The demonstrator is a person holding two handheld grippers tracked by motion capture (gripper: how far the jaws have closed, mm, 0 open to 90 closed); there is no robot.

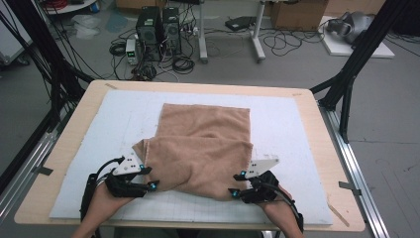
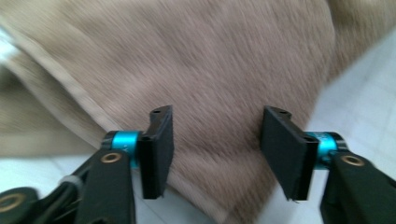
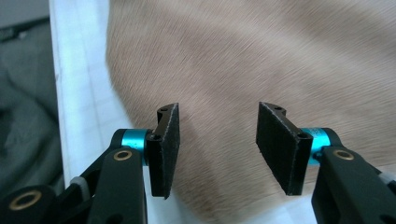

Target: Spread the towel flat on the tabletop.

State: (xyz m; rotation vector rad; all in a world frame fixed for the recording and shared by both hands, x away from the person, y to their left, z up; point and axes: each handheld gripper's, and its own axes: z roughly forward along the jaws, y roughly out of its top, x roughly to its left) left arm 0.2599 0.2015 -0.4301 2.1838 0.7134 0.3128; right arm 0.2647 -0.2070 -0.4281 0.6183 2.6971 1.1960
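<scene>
Both tongs, left (image 1: 150, 177) and right (image 1: 236, 184), stand spread with nothing pinched, at the near edge of the folded brown towel (image 1: 203, 148) on the white tabletop (image 1: 292, 124).

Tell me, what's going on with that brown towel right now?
Left gripper and right gripper open, nothing between the jaws. Brown towel loosely folded on the white mat. Nothing in the way.
</scene>
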